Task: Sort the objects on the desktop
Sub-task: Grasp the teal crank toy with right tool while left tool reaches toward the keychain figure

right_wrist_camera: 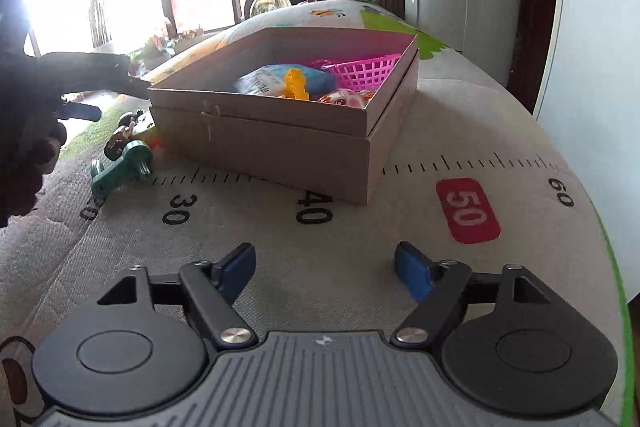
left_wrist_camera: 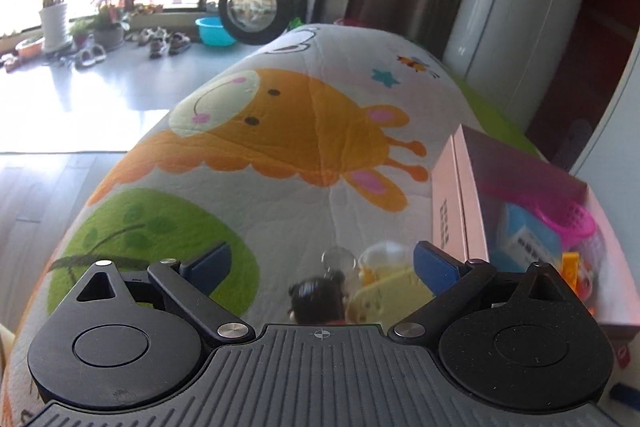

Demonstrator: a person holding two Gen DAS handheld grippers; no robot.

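Note:
In the left wrist view my left gripper [left_wrist_camera: 320, 265] is open above the cartoon mat. A small dark-haired figure [left_wrist_camera: 316, 297], a pale yellow toy [left_wrist_camera: 384, 291] and a clear round piece [left_wrist_camera: 339, 259] lie on the mat between its fingers, untouched. The open cardboard box [left_wrist_camera: 458, 195] stands just to the right. In the right wrist view my right gripper [right_wrist_camera: 326, 267] is open over bare mat, short of the box [right_wrist_camera: 280, 135]. The box holds a pink basket [right_wrist_camera: 362, 69], a blue packet [right_wrist_camera: 260, 81] and an orange brick toy [right_wrist_camera: 296, 83]. A green toy part [right_wrist_camera: 120, 171] and the figure [right_wrist_camera: 124, 133] lie left of the box.
The mat [right_wrist_camera: 400, 227] carries a printed ruler and rounds off at its right edge beside a white wall. A dark gloved hand with the other gripper [right_wrist_camera: 80, 111] fills the left of the right wrist view. Beyond the mat's far end are a tyre [left_wrist_camera: 254, 11], floor and windows.

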